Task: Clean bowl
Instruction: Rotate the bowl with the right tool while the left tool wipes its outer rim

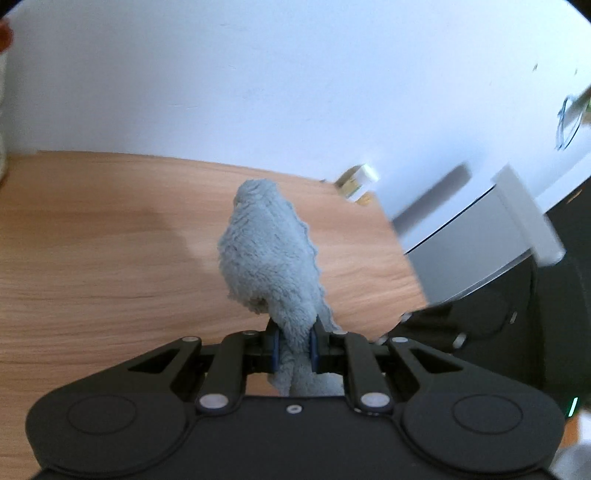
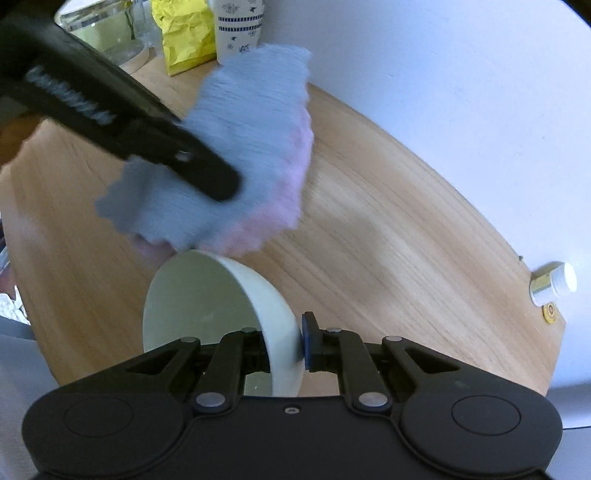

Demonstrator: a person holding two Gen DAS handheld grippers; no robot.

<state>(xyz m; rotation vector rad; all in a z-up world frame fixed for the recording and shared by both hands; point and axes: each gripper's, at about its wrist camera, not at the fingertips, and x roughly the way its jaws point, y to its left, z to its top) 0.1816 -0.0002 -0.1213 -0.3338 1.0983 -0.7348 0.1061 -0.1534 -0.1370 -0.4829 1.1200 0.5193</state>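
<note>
So I've got a gripper in each hand right now. My left gripper (image 1: 293,347) is clamped down on a fluffy grey-blue cloth (image 1: 269,251), the blue pads (image 1: 275,347) squeezing a bunched neck of it, with most of the cloth puffing up past the fingertips and a tail hanging back toward me under the jaws. Beyond it there's just the wooden table (image 1: 92,258) and a white wall (image 1: 295,74).

My right gripper (image 2: 286,345) is pinching the wall of a pale bowl (image 2: 207,295): one finger is inside the bowl, the blue pad (image 2: 309,341) of the other presses on the outside, so the rim is nipped between them. The bowl is tipped on its side, its opening turned to the left of my tool, and it sits right at my fingertips, above the table (image 2: 388,240).

From the right wrist view the left gripper (image 2: 221,184) comes in from the upper left, blurry, with the cloth (image 2: 255,129) wrapped around its tip. This side of the cloth looks blue with a pinkish edge. Its lower edge is just ahead of the bowl's far rim; can't tell if they actually touch.

Farther off past my right tool: a yellow bag (image 2: 188,33), a patterned cup (image 2: 238,26), a glass container (image 2: 107,29) at the back, and a small white-capped bottle (image 2: 554,282) lying off to the right by the wall
</note>
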